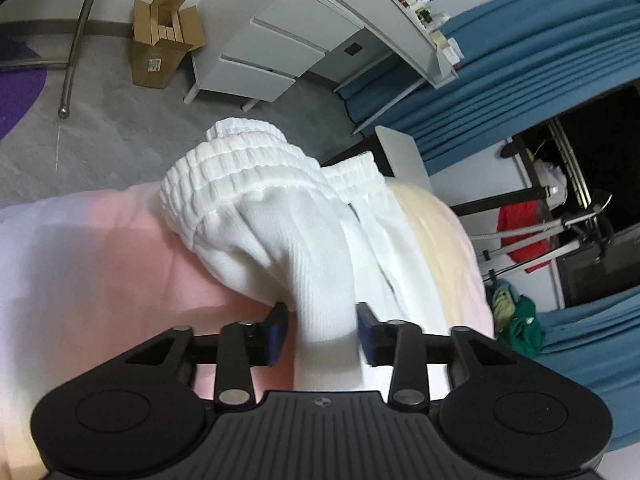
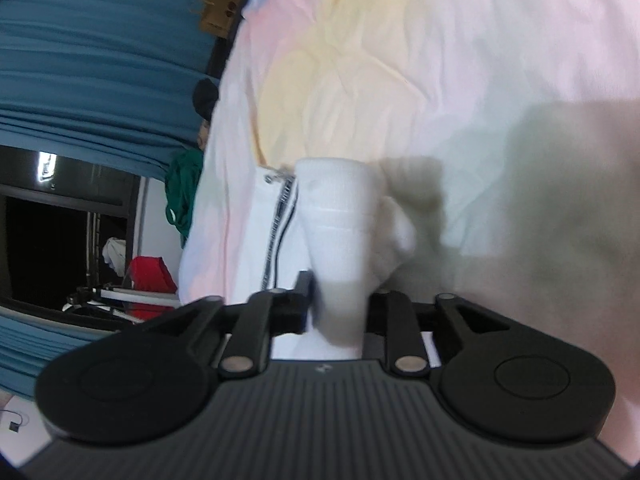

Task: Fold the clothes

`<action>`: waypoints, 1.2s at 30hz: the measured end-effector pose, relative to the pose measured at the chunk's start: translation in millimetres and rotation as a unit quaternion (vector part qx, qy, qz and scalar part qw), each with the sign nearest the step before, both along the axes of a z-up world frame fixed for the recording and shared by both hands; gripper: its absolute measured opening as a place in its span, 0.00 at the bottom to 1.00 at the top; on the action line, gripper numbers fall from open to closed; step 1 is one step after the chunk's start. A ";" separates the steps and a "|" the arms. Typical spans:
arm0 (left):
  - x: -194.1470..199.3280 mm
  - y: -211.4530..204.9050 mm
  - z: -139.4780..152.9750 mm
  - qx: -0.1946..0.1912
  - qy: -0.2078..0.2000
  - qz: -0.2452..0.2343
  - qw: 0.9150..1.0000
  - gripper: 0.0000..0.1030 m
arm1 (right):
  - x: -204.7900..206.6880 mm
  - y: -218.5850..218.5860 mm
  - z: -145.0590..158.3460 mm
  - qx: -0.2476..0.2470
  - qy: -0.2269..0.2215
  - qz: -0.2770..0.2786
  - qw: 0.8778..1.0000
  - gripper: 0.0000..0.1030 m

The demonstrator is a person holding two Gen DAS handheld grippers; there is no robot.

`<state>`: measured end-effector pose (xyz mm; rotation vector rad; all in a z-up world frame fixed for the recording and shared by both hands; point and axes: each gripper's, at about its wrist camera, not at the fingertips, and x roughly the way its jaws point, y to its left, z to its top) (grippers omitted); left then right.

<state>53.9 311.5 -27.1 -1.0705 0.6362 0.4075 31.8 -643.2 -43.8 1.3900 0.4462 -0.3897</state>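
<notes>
A white garment with a gathered elastic waistband point(image 1: 248, 168) lies bunched on the pastel pink and yellow bed sheet point(image 1: 100, 264). My left gripper point(image 1: 322, 330) is shut on a fold of its white ribbed fabric point(image 1: 316, 264). In the right wrist view, my right gripper point(image 2: 338, 306) is shut on another fold of the white garment point(image 2: 340, 216), held just above the sheet point(image 2: 400, 60). A zipper with a dark stripe point(image 2: 280, 216) runs along the garment left of that fold.
A white drawer cabinet point(image 1: 272, 48) and an open cardboard box point(image 1: 164, 40) stand on the grey floor beyond the bed. Blue curtains point(image 1: 520, 60) hang at the right. Green clothing point(image 2: 184, 192) and a red item point(image 2: 150, 280) lie beside the bed's left edge.
</notes>
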 end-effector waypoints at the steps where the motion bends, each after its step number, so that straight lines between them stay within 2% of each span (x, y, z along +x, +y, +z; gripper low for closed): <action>1: -0.2 -2.1 0.4 0.004 0.005 -0.004 1.000 0.47 | 0.5 1.6 -0.7 0.003 0.002 0.003 1.000 0.34; 3: -1.8 -7.7 2.2 0.008 0.015 -0.014 1.000 0.54 | 2.7 5.1 -0.5 0.006 0.001 0.007 1.000 0.39; 5: -5.7 -15.2 6.6 0.027 0.026 -0.025 0.999 0.67 | 7.3 8.3 0.8 0.002 -0.006 0.015 1.000 0.49; 8: -16.6 -32.8 19.3 0.080 0.036 -0.048 0.995 0.75 | 14.5 10.6 0.8 -0.004 -0.014 0.028 0.999 0.52; 12: -32.2 -59.1 35.6 0.140 0.029 -0.075 0.987 0.78 | 20.7 10.0 -1.6 -0.005 -0.023 0.033 0.999 0.52; 19: -38.6 -117.0 69.6 0.236 -0.012 -0.118 0.964 0.82 | 25.9 6.2 -5.7 -0.021 -0.045 0.037 0.998 0.52; 22: -26.0 -141.1 78.8 0.261 -0.025 -0.153 0.953 0.84 | 33.1 6.6 -2.5 -0.037 -0.057 0.053 0.996 0.52; 26: 0.6 -178.3 82.5 0.270 -0.028 -0.212 0.939 0.84 | 39.9 8.6 7.0 -0.050 -0.093 0.058 0.993 0.52; 30: 32.5 -220.7 74.2 0.288 -0.043 -0.266 0.919 0.84 | 41.5 6.0 3.9 -0.035 -0.080 0.040 0.995 0.52; 33: 57.7 -239.7 58.0 0.294 -0.055 -0.286 0.910 0.84 | 41.2 5.1 3.3 -0.031 -0.082 0.034 0.996 0.51; 36: 73.8 -254.2 40.3 0.307 -0.059 -0.297 0.902 0.84 | 43.9 7.6 3.9 -0.051 -0.066 0.042 0.996 0.43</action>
